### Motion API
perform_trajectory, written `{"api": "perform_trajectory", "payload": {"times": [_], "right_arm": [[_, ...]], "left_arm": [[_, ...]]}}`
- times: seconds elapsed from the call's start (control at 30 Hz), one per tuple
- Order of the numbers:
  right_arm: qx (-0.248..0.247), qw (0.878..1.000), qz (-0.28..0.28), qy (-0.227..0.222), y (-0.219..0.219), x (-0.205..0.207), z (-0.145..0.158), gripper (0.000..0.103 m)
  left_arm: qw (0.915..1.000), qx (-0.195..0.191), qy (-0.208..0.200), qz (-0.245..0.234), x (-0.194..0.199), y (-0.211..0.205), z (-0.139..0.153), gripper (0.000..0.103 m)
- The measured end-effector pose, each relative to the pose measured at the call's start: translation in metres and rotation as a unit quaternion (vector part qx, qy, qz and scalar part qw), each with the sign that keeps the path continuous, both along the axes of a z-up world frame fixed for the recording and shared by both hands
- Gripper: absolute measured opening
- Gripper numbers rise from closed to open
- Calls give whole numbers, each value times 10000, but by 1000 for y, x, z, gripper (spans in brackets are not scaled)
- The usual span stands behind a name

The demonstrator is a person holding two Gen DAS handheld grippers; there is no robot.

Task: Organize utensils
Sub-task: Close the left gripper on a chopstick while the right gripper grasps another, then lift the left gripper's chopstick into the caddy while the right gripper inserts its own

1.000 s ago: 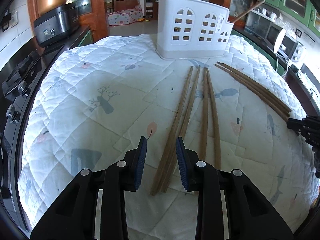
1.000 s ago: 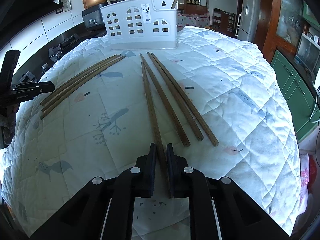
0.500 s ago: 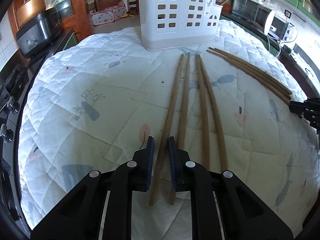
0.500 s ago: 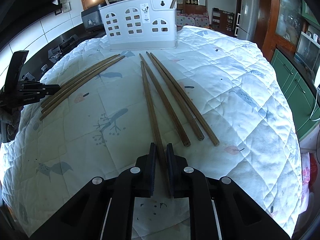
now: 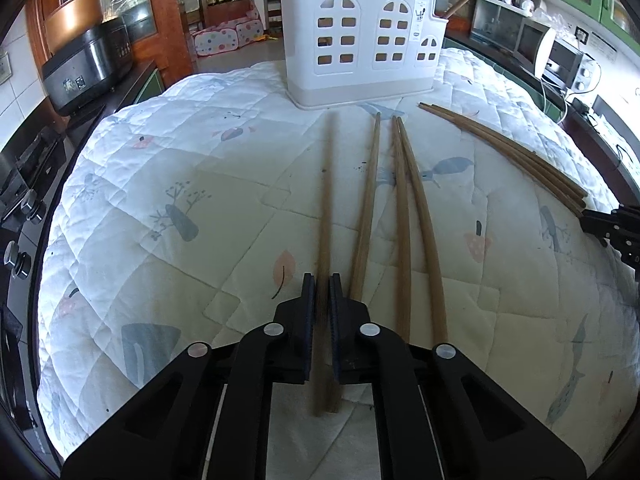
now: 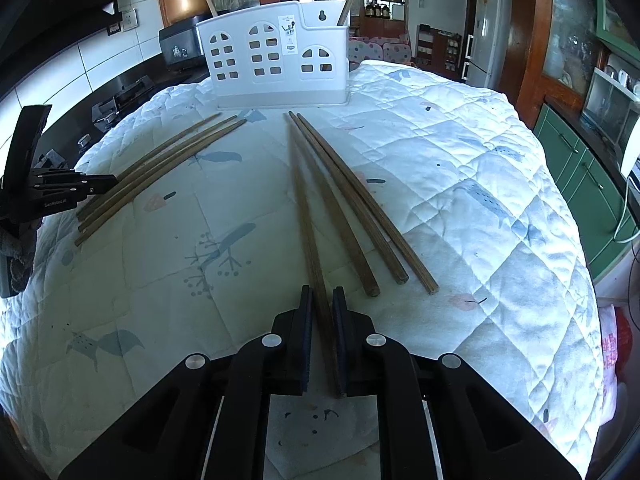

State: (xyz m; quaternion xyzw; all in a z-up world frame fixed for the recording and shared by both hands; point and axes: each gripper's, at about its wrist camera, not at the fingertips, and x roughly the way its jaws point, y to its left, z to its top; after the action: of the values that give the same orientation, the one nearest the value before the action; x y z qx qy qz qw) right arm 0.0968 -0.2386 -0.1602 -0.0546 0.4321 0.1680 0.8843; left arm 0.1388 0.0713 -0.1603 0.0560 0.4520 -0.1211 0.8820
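We see the left gripper (image 5: 322, 280) pinched tight on a single wooden chopstick (image 5: 326, 200), both blue pads flat against its sides near the thick end. The stick runs straight ahead from the jaws towards the white utensil holder (image 5: 360, 40) and looks blurred along its length; whether it has left the quilt we cannot tell. Just to its right three more chopsticks (image 5: 400, 208) lie loose on the quilted cloth (image 5: 160, 184), the nearest one close beside the right-hand finger.

The right gripper (image 6: 321, 294) is likewise clamped on one chopstick (image 6: 306, 216), which passes between its pads and points at the holder (image 6: 276, 60). Three others (image 6: 360, 216) fan out just to the right of it, their thick ends stopping short of the fingers. In this view the left gripper's group (image 6: 160, 172) lies well to the left, with the left gripper (image 6: 80, 184) at its near end.

The holder stands upright at the far edge of the quilt, with a couple of sticks already rising from it. To the left of the left gripper the cloth lies bare as far as the dark counter (image 5: 24, 200). Between the two groups of chopsticks a broad strip of cloth is free. On the right of the right-wrist view the quilt curves down and away towards the green cabinets (image 6: 580, 168).
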Motion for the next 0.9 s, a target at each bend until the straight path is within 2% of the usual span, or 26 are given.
{"api": "perform_trajectory", "payload": {"times": [0.13,0.33,0.77,0.9], "right_arm": [[36,10000,-27,-40,-1,-1,6,7],[179,9993,-43,-333,-1,-7,33,7],[396,9939,98,-1024,6,11,119,7],[450,9928,159,-1095,9,29,148,7]], "left_arm": [[10000,-78,-44,36,-3,2,7,5],[9991,-334,-221,118,-11,7,27,5],[9923,-958,-753,205,-11,2,86,5],[9909,-956,-935,131,-5,-6,108,5]]}}
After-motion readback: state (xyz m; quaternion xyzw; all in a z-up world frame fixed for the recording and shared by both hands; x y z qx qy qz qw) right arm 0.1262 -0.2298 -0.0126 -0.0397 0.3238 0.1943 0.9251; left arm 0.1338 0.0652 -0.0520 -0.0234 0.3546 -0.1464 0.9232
